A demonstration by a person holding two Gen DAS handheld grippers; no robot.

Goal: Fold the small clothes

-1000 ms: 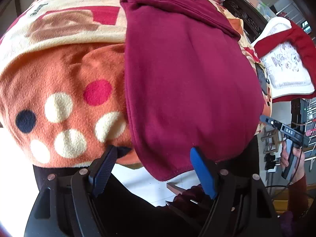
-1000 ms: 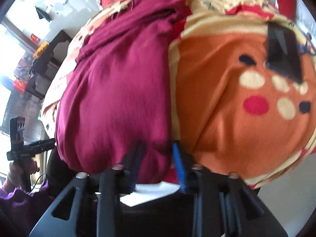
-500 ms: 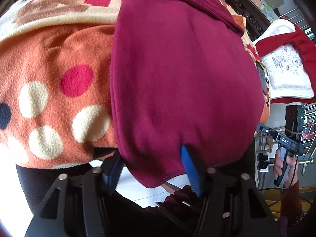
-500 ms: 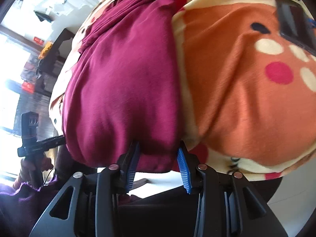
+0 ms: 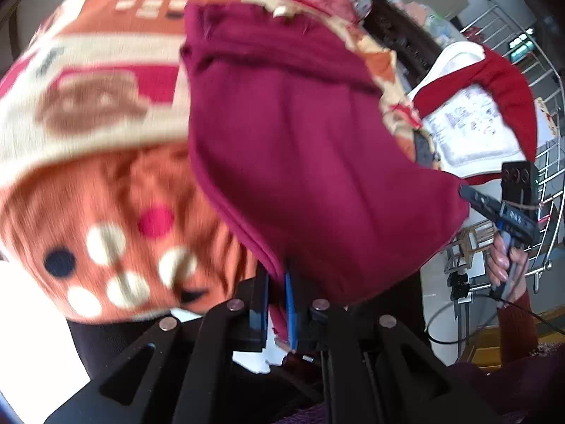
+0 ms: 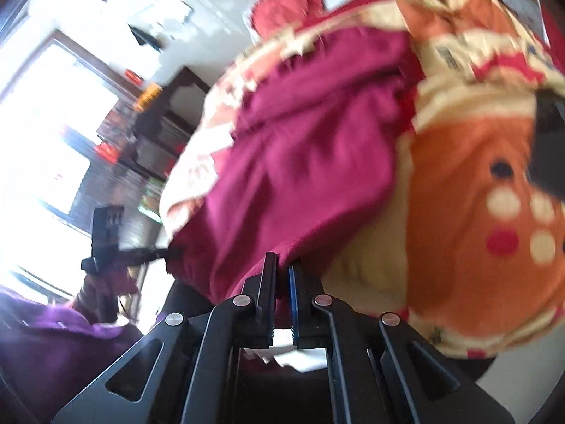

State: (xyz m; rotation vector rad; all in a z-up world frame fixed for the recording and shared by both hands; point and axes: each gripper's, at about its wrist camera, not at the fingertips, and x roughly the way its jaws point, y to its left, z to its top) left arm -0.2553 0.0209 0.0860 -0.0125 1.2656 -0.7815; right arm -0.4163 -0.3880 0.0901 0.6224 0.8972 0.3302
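Note:
A maroon garment (image 5: 310, 162) lies on an orange patterned blanket (image 5: 116, 183), its near hem lifted. My left gripper (image 5: 277, 304) is shut on the hem's left corner. My right gripper (image 6: 282, 296) is shut on the hem's right corner of the same garment (image 6: 300, 162). The right gripper shows in the left wrist view (image 5: 508, 212) at the garment's right edge; the left one shows in the right wrist view (image 6: 116, 251) at its left edge.
A red-and-white garment (image 5: 473, 120) lies to the right of the blanket. A metal rack (image 5: 543, 162) stands at far right. A dark flat object (image 6: 547, 141) lies on the blanket (image 6: 469, 190). A window and dark shelving (image 6: 148, 130) stand at left.
Both grippers have closed on the near hem of the maroon garment and lifted it up off the blanket's edge; the cloth now hangs bunched between them.

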